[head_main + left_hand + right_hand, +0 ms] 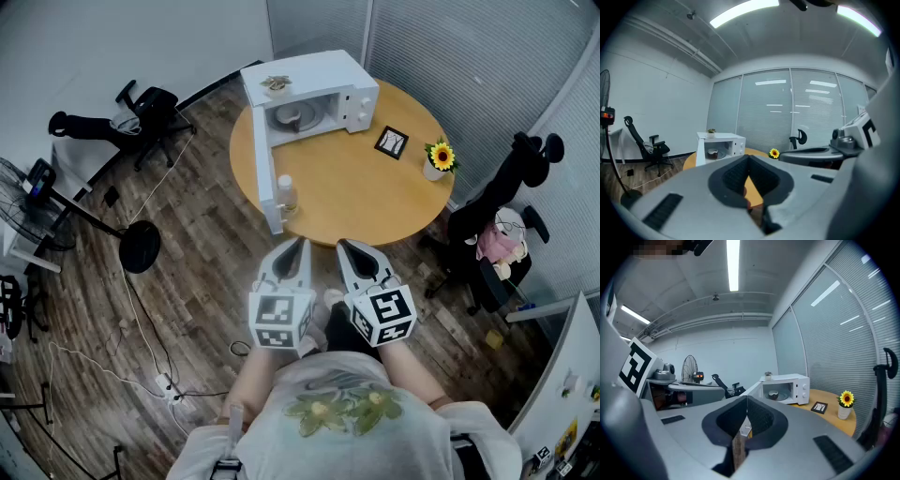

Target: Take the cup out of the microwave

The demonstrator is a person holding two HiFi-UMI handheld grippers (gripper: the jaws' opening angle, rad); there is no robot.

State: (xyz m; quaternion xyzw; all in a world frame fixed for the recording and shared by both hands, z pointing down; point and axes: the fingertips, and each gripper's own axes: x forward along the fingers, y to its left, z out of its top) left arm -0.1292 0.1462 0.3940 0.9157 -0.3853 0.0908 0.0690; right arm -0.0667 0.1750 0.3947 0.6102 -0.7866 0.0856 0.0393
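Clearly, the reach has not begun: the cup [292,118] sits deep inside the microwave [328,79], on its turntable. Both tools hang well short of the microwave, off the near edge of the bench [361,199]. The left hand-held gripper [302,243] has its jaws pressed together on nothing, and so does the right hand-held gripper [343,245].

The first risk is going in with the jaws together like this, which would shove the cup toward the microwave's back wall or tip it over. They need to spread before they pass the opening.

The microwave's door [265,178] swings out toward the person, and what looks like a small clear bottle [288,194] stands just beside the door's free end. A path hugging that side could knock the bottle over or bump the door.

The cavity is low, so lifting too early could strike the cup against the microwave's ceiling.
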